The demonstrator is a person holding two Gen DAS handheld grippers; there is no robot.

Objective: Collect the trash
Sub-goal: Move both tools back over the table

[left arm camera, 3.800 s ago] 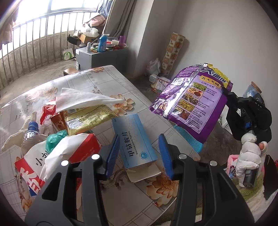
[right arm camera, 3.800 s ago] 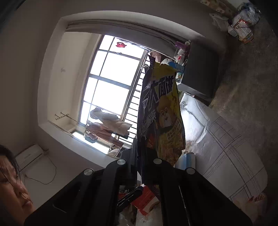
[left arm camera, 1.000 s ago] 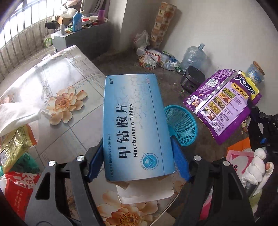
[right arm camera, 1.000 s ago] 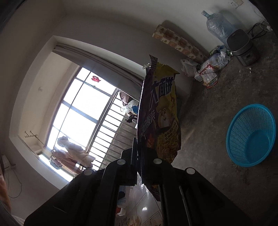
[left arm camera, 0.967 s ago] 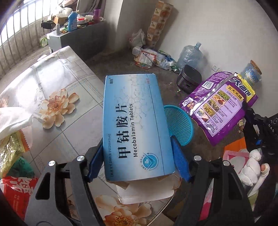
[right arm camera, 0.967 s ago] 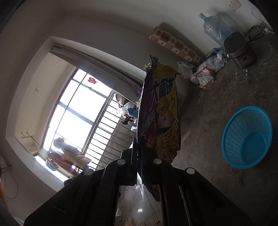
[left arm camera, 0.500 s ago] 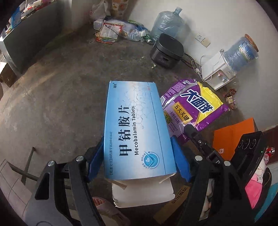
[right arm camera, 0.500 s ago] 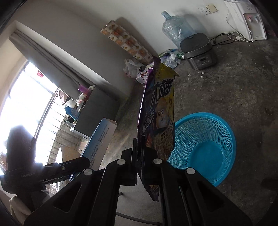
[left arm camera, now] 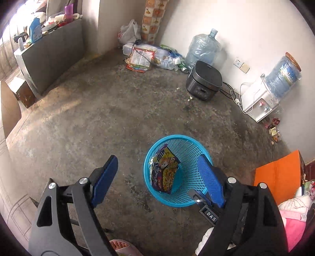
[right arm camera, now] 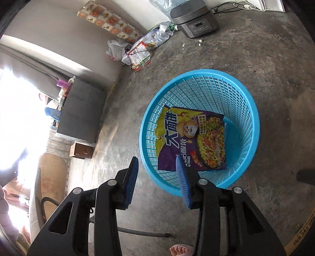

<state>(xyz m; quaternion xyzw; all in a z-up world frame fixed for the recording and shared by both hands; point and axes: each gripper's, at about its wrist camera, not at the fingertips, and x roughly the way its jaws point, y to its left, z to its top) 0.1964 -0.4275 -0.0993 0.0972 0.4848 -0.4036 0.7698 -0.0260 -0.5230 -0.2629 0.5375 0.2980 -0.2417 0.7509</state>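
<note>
— Noodle packet (left arm camera: 165,171), that's the trash; where is it in the left wrist view?

— Inside the blue basket (left arm camera: 189,199) on the concrete floor (left arm camera: 102,118), standing on edge against the basket's near-left wall. One packet, one basket.

— And the left gripper (left arm camera: 158,179)?

— Held above the floor, angled down, jaws spread wide with nothing between them. The right-side finger overlaps the basket's rim in the picture. Just under it a black piece of the other tool pokes in, marked "DAS".

— Anything else countable?

— Two water jugs: one (left arm camera: 201,50) on the floor by the wall, one (left arm camera: 284,75) on a white dispenser (left arm camera: 258,102). One dark rice cooker (left arm camera: 204,80) beside the floor jug. Bags and wrappers lie in the corner, too jumbled to count. A sandalled foot is cut off at the bottom edge.

— Right wrist view?

— The right gripper (right arm camera: 156,178) hovers over the basket's (right arm camera: 244,110) near rim, pointing down, jaws parted and empty. The packet (right arm camera: 192,138) lies face up in the basket, its lower corner hidden behind the right-side finger. No second item shows in there.

— Hard to read?

— The window side at the left is blown out white. The rice cooker (right arm camera: 194,18) is cut off at the top edge, and toes show at the bottom.
</note>
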